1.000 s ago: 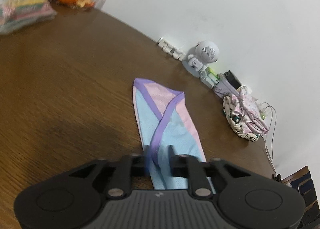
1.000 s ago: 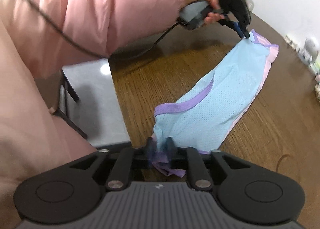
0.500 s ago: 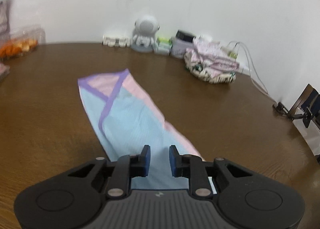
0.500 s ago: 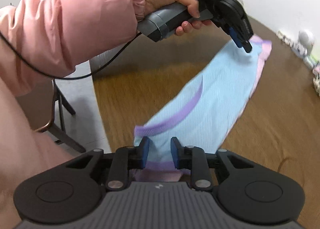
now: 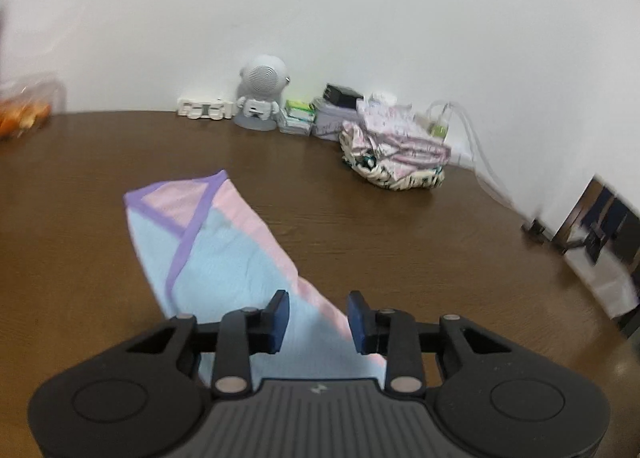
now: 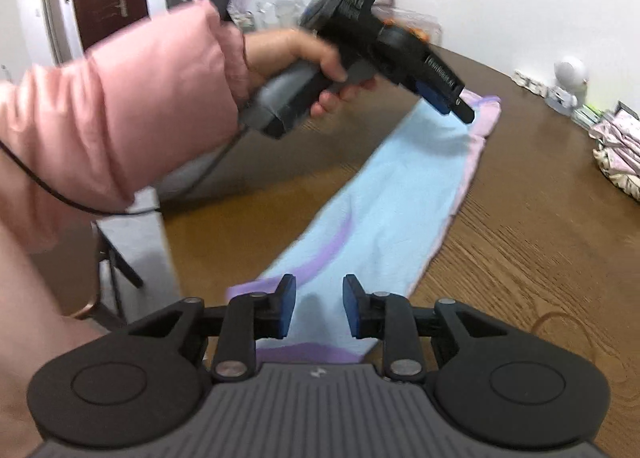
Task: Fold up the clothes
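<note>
Cloth (image 5: pixel 224 258) lies folded in a long strip across the table (image 5: pixel 400 226), so we hover the left gripper (image 5: pixel 318 316), jaws opening, and right gripper (image 6: pixel 318 306), jaws apart, empty above it to judge the next fold.

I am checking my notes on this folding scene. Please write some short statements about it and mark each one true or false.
1. The garment lies flat on the brown table. True.
2. The left gripper pinches the garment. False: its fingers stand apart and are opening, with cloth below the gap but not pressed.
3. The garment is mostly light blue with purple trim. True.
4. The white robot figure stands in the middle of the table. False: it stands at the far edge, by the wall.
5. The right gripper is shut on the garment. False: its fingers are apart.
</note>
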Demonstrator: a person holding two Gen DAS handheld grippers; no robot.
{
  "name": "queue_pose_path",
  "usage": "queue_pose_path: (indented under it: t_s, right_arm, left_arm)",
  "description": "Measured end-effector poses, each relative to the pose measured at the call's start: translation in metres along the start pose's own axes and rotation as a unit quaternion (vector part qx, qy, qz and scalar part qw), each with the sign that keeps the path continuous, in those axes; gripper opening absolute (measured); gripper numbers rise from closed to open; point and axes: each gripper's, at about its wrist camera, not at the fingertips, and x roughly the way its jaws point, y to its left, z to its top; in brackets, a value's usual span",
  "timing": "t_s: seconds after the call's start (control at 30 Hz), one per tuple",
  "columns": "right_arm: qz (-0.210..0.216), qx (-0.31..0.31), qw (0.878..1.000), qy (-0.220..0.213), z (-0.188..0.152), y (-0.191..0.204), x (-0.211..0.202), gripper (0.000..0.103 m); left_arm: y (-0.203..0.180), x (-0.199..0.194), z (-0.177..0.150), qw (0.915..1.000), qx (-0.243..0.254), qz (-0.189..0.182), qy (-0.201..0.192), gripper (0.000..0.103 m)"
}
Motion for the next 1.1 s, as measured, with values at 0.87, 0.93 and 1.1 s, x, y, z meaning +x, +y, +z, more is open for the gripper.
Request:
queue_pose_path:
  t_s: [0.87, 0.93, 1.1]
  right_arm:
    - [0.087, 0.097, 0.991, -0.012, -0.014, -0.025, 0.008, 0.025]
    - [0.086, 0.106, 0.991, -0.012, -0.016, -0.023, 0.005, 0.024]
    - [0.086, 0.110, 0.990, -0.017, -0.017, -0.021, 0.007, 0.025]
  left_arm:
    - [0.071, 0.137, 0.071, 0.9961, -0.059, 0.065, -0.015, 0.009]
    - [0.077, 0.138, 0.073, 0.9940, -0.066, 0.085, -0.019, 0.009]
    - [0.086, 0.108, 0.080, 0.9891, -0.101, 0.093, -0.053, 0.039]
